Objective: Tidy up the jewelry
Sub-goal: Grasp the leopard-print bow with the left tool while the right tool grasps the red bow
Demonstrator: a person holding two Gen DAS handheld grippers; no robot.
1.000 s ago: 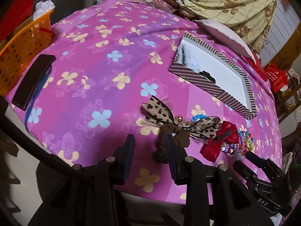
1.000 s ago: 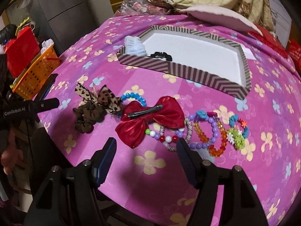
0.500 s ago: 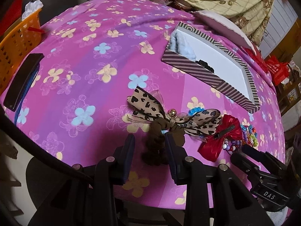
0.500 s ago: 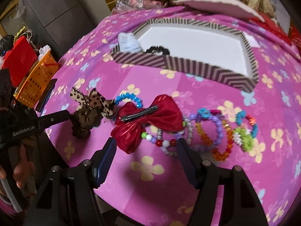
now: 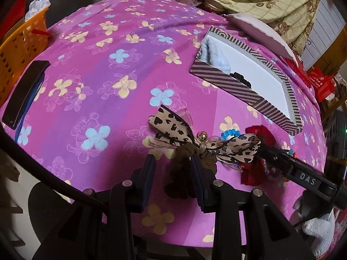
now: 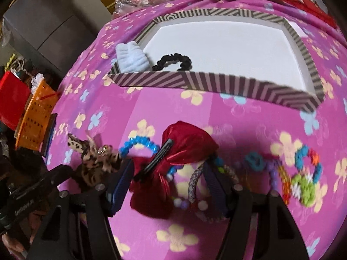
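My left gripper [image 5: 173, 175] is open, its fingers on either side of a brown scrunchie [image 5: 180, 173] that is joined to a leopard-print bow [image 5: 173, 127]. My right gripper [image 6: 169, 179] is open too and straddles a shiny red bow [image 6: 184, 149] with a black clip. The bow partly covers some bead bracelets. A blue bead bracelet [image 6: 138, 143] lies beside the bow, and colourful bracelets [image 6: 303, 173] lie to its right. Behind them stands a striped box [image 6: 216, 82] with a white floor. It holds a black scrunchie [image 6: 173, 61] and a pale blue fluffy piece [image 6: 132, 58].
All of this lies on a pink flowered cloth [image 5: 108, 75]. An orange basket [image 5: 19, 47] and a flat black case [image 5: 26, 91] sit at the cloth's left edge. A folded blanket [image 5: 271, 0] and plastic bags lie behind the box. A white-gloved hand [image 5: 318, 231] holds the right gripper.
My right gripper has come forward and down and rolled, so the red bow now lies between its fingers. My left gripper has edged forward around the brown scrunchie.
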